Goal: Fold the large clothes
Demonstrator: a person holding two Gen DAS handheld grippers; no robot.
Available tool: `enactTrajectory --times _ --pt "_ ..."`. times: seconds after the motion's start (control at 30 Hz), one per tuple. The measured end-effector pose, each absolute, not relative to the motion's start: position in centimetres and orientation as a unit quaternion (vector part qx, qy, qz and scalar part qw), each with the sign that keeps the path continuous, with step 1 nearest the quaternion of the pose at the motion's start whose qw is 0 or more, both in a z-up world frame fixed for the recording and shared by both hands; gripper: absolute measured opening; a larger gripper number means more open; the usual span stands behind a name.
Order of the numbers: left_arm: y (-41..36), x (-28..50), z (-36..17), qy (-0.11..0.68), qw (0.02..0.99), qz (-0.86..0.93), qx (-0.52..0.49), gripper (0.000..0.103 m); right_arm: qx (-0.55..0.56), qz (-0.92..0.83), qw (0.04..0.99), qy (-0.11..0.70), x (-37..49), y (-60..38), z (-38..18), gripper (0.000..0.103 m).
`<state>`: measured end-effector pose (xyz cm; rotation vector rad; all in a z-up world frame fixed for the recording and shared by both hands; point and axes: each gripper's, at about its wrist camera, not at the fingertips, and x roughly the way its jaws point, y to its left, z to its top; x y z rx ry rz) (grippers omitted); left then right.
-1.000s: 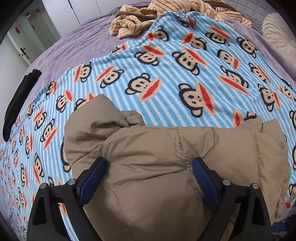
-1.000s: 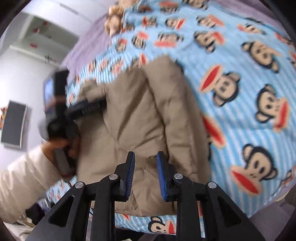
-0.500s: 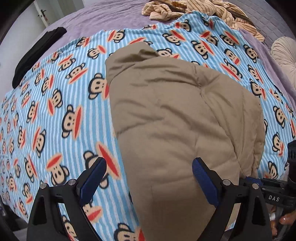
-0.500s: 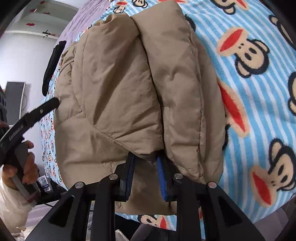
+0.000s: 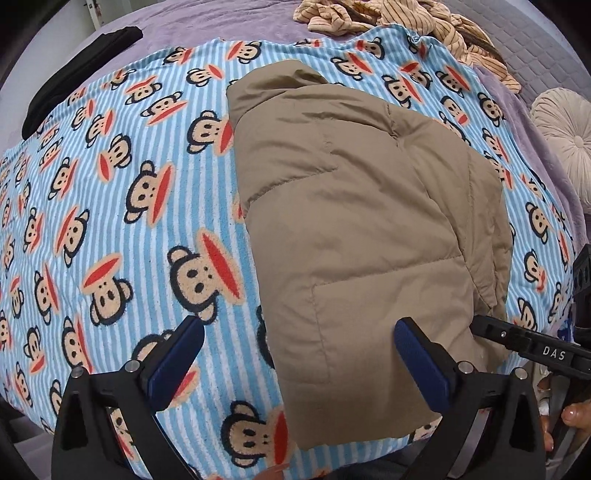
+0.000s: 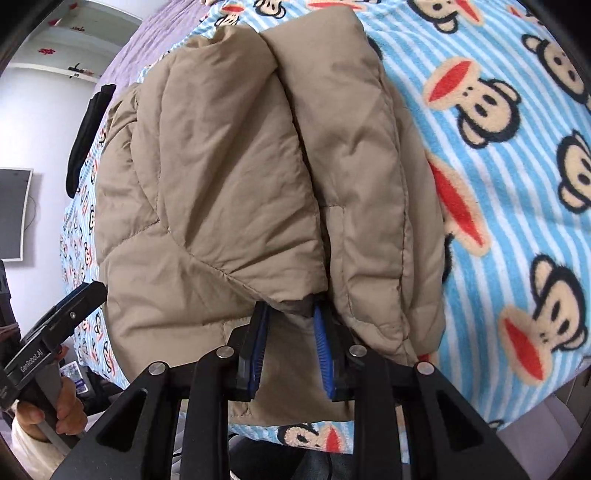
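A tan puffer jacket (image 5: pixel 351 221) lies folded into a long bundle on the blue striped monkey blanket (image 5: pixel 129 221). My left gripper (image 5: pixel 299 328) hovers over the jacket's near left edge. Its jaws are opening to full width with nothing gripped; one blue pad is over the blanket, the other over the jacket. My right gripper (image 6: pixel 290 332) is at the jacket's (image 6: pixel 221 166) near end, its jaws opening. A dark grey cuff (image 6: pixel 295 306) of the folded-over sleeve sits between its fingertips. The right gripper (image 5: pixel 517 339) also shows in the left wrist view, and the left gripper (image 6: pixel 70 306) in the right wrist view.
A black item (image 5: pixel 74 96) lies on the purple bedspread at far left. A heap of beige striped clothes (image 5: pixel 406 26) sits at the far end, and a round cushion (image 5: pixel 565 136) at right. The bed's near edge runs just under both grippers. A dark screen (image 6: pixel 14 214) hangs on the wall.
My left gripper has swung off the jacket toward its left edge and opened a little more. My right gripper has sunk closer to the jacket, and its jaws have widened around the cuff.
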<state>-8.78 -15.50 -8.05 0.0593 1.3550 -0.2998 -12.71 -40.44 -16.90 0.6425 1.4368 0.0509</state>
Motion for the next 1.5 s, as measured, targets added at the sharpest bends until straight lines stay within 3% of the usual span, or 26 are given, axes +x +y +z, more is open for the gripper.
enactTrajectory --times 0.1,0.37,0.47,0.93,1.03,1.5 --pt "-14.9 -9.2 -7.8 0.621 0.770 -0.143 0.036 0.103 0.292 0.014 0.716 0.634 -13.2 -39.8 -15.4 0.052" --pt "-13.3 -10.2 -7.7 0.615 0.771 -0.158 0.052 0.103 0.288 -0.006 0.740 0.608 -14.7 -38.0 -12.8 0.066" --pt "-12.7 -10.3 -7.6 0.614 0.771 -0.160 0.049 0.103 0.294 -0.016 0.746 0.597 -15.6 -37.5 -12.1 0.077" --pt "-13.3 -6.6 -8.1 0.633 0.763 -0.133 -0.014 0.103 0.281 -0.028 0.750 0.599 -14.6 -42.3 -10.7 0.081" --pt "-13.9 -5.8 -8.8 0.638 0.758 -0.130 -0.028 0.103 0.268 -0.012 0.746 0.609 -12.7 -43.4 -11.3 0.092" --pt "-16.3 -3.9 -10.9 0.656 0.740 -0.136 -0.063 0.103 0.253 0.032 0.721 0.645 -7.9 -47.0 -15.5 0.093"
